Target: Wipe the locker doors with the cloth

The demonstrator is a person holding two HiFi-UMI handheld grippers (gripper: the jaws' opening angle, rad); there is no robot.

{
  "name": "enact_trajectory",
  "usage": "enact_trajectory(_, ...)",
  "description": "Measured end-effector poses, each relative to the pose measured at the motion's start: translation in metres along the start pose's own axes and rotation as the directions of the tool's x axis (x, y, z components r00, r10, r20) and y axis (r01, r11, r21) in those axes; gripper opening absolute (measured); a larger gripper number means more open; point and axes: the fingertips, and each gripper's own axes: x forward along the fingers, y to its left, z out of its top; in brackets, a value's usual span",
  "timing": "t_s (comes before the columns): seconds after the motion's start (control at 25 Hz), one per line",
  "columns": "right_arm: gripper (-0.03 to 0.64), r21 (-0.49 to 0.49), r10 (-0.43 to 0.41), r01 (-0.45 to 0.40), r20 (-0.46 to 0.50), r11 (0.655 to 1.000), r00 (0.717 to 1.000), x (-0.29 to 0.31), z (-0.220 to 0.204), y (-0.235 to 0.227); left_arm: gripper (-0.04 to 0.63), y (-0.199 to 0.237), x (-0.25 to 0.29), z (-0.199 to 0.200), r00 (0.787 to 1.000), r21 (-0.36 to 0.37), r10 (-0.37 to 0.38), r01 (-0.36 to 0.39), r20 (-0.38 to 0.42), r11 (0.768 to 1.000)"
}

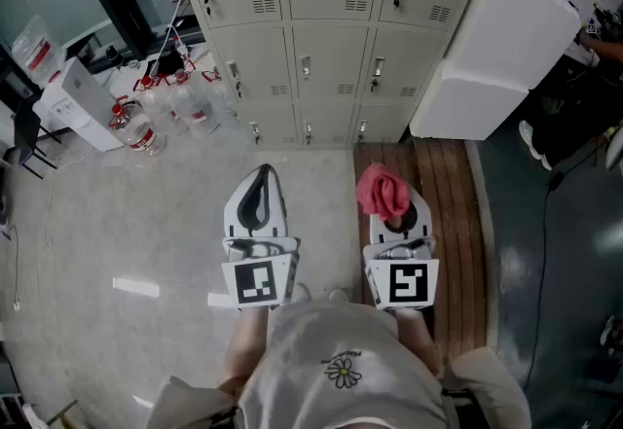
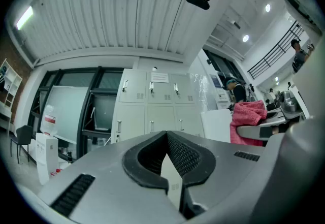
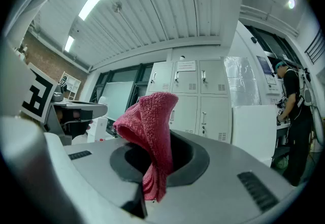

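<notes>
Wiping unstarted: right tool point(image 3: 165, 134) clenches crumpled pink terry cloth point(image 3: 150, 116), left tool point(image 2: 166, 135) pinched together empty, beige metal locker doors point(image 1: 331, 48) well ahead.

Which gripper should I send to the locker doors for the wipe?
Right. The right gripper is shut on the red cloth, while the left gripper is shut with nothing between its jaws. Both sit about equally short of the lockers, so the cloth decides it.
</notes>
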Motion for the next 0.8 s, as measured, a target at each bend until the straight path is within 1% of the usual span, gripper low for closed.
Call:
enact_trajectory(0.16, 0.031, 0.004, 0.018, -0.018, 0.011, 1.0, 1.0, -0.007, -0.001, -0.005, 0.015, -0.013, -0.001, 0.001, 1.0, 0.002, 0.002, -0.002, 0.006, 1.0)
enact_trajectory(0.32, 0.031, 0.049, 0.047, -0.045, -0.034, 0.998, 0.998, -0.019, -0.018, -0.012, 0.015, -0.024, -0.007, -0.003, 1.0, 0.019, 0.01, -0.01, 0.001, 1.0)
enact_trajectory(0.4, 0.031, 0.064, 0.059, -0.056, -0.041, 0.996, 0.997, -0.024, -0.024, -0.013, 0.015, -0.027, -0.011, -0.006, 1.0, 0.014, 0.025, -0.025, 0.003, 1.0)
enact_trajectory(0.52, 0.031, 0.065, 0.083, -0.081, -0.019, 0.995, 0.996, -0.027, -0.027, -0.01, 0.015, -0.027, -0.017, -0.009, 0.999, -0.004, 0.051, -0.051, 0.002, 0.999)
enact_trajectory(0.64, 0.031, 0.04, 0.112, -0.112, 0.011, 0.993, 0.994, -0.022, -0.022, -0.003, 0.015, -0.02, -0.017, -0.011, 0.997, -0.001, 0.071, -0.071, 0.008, 0.997)
enact_trajectory(0.8, 0.031, 0.027, 0.125, -0.126, 0.049, 0.992, 0.991, -0.005, -0.026, 0.001, 0.015, -0.004, 0.001, -0.019, 0.995, -0.001, 0.086, -0.086, 0.049, 0.996)
